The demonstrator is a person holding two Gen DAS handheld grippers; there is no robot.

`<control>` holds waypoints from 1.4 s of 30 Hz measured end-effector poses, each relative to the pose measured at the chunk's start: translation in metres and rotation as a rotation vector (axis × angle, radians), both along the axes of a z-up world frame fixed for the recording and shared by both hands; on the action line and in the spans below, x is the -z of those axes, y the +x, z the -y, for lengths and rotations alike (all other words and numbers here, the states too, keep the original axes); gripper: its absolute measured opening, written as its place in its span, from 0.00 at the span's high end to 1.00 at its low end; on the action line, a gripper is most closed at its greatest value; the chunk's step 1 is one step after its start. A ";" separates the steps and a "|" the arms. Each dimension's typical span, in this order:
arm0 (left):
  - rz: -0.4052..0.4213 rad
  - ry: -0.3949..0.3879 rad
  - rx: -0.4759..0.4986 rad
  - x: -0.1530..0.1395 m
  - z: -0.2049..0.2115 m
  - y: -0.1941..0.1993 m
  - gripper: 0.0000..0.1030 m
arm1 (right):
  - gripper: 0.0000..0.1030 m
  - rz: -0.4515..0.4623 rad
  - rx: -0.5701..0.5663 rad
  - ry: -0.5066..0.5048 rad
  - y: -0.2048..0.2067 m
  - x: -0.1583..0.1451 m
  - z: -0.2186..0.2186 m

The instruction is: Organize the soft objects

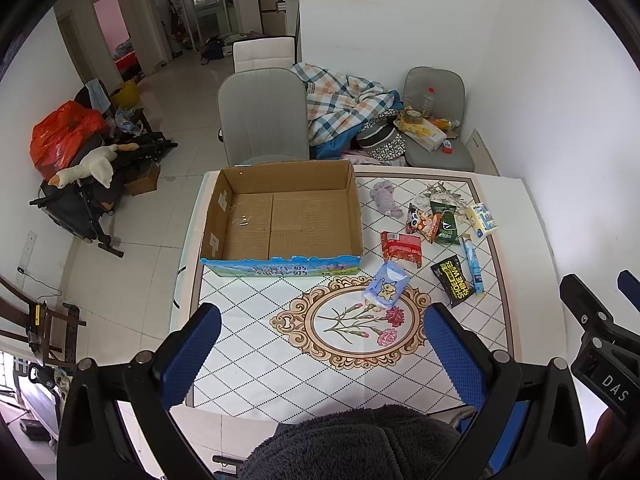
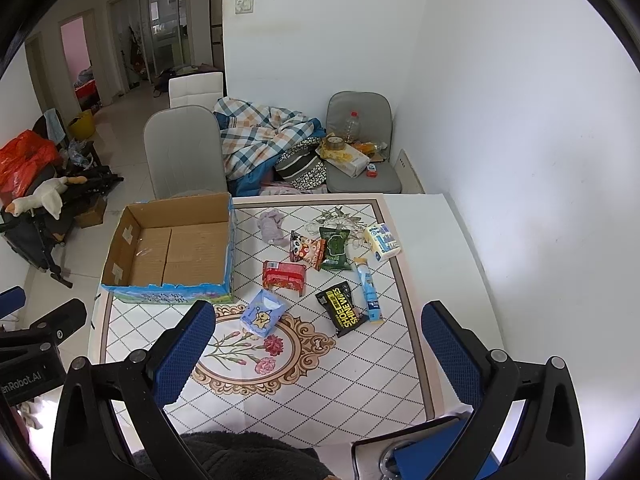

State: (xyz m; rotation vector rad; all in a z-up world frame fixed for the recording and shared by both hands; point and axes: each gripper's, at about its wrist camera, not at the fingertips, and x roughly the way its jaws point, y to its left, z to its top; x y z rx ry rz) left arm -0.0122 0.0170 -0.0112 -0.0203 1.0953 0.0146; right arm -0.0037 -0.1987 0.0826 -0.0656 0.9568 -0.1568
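Packets (image 2: 340,309) and a lilac cloth (image 2: 272,227) sit scattered on the table's (image 2: 360,360) right half, cardboard box (image 2: 168,248) far left with nothing in it. Both grippers, left (image 1: 322,354) and right (image 2: 318,354), hover wide, holding nothing.

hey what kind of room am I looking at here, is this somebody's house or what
Most likely a lived-in home, probably a dining or living area. A square table with a floral patterned top stands by grey padded chairs, a rumpled plaid blanket lies heaped behind it, and a white plush goose rests on clutter over a tiled floor.
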 end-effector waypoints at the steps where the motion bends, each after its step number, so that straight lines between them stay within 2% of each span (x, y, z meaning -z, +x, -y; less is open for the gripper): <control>1: 0.000 0.001 0.000 0.001 0.000 0.000 0.00 | 0.00 0.000 0.001 0.001 0.001 0.000 0.000; 32: -0.007 -0.010 0.013 0.003 -0.004 0.010 0.00 | 0.00 -0.002 0.007 0.007 0.009 0.001 -0.002; 38: -0.008 -0.003 0.051 0.019 0.010 0.041 0.00 | 0.00 -0.035 0.042 0.040 0.022 0.016 0.018; 42: -0.051 0.035 0.137 0.055 0.044 0.085 0.00 | 0.00 -0.095 0.099 0.067 0.047 0.048 0.056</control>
